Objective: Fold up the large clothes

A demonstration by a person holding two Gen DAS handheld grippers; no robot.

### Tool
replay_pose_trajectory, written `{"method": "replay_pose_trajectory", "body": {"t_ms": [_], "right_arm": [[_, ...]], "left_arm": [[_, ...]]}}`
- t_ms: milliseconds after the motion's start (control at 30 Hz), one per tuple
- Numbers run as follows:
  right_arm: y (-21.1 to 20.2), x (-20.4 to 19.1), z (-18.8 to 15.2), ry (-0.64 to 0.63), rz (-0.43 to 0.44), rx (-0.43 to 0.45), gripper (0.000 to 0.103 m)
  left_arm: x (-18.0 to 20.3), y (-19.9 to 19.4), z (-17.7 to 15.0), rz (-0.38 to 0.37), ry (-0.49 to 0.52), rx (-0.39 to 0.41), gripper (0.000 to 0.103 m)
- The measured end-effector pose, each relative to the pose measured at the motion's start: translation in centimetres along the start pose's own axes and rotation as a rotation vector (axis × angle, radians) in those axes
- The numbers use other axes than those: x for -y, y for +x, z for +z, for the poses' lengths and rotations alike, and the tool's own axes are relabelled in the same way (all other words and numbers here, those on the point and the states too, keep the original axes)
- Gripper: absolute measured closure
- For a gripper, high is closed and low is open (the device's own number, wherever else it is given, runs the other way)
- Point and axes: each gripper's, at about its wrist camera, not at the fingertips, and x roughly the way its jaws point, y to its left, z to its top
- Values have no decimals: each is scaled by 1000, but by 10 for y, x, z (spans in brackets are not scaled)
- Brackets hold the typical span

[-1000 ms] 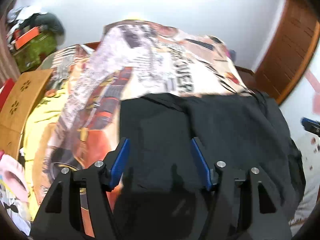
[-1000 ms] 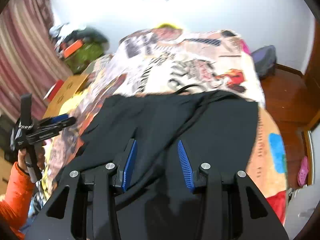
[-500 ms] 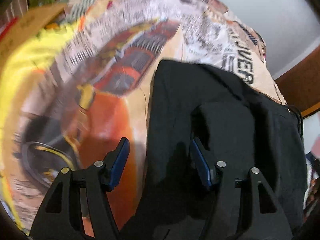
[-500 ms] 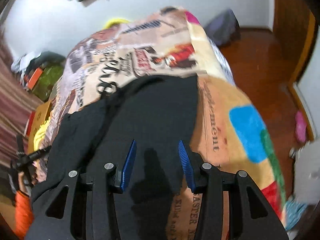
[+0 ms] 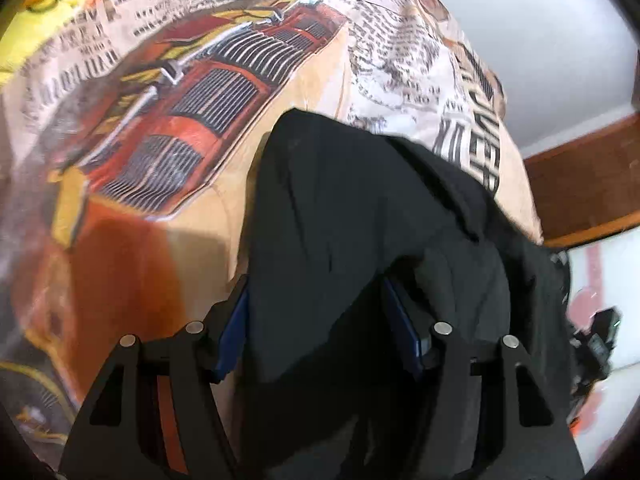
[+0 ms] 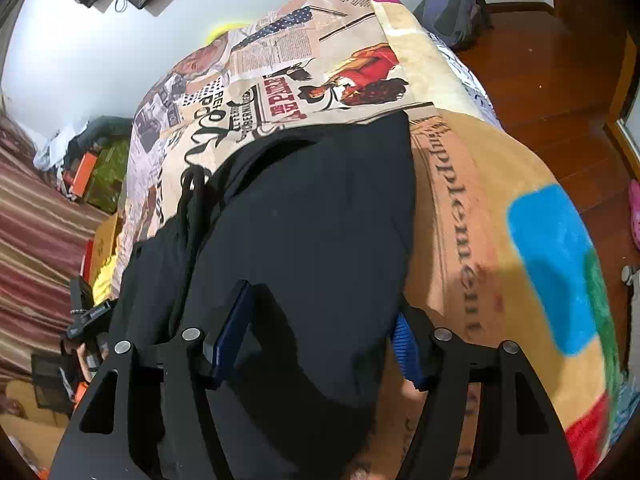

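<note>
A large black garment lies spread on the printed blanket of a bed. My left gripper is open, low over the garment's left edge, with black cloth between its blue fingers. In the right wrist view the garment fills the middle. My right gripper is open over its right edge, cloth lying between its fingers. A black drawstring runs along the garment's left fold.
The blanket hangs over the bed's right side above a wooden floor. A dark bag sits on the floor. A striped curtain and clutter stand left. The other gripper shows at the left.
Both grippers have dropped down and outward to the garment's opposite side edges. The right jaws have opened wider. Cloth now lies between the fingers of each.
</note>
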Motion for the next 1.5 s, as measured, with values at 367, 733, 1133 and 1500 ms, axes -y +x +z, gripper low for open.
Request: {"method": "replay_pose_trajectory", "body": {"t_ms": [367,733,1133,1500], "right_arm": [[-21,-12,15,40,79,96,95],[-44,-90,46,-205,46,202,97],[6,-88,80,-236,-63,203,97],[28,-55,74,-241,-161,142,91]], "left_arm": [[34,-12,-7,120,177,75,91],[90,-86,15,155,305,215,96],[83,-61,57,279,293,255,96],[63,-26,56,374,258,181,89]]}}
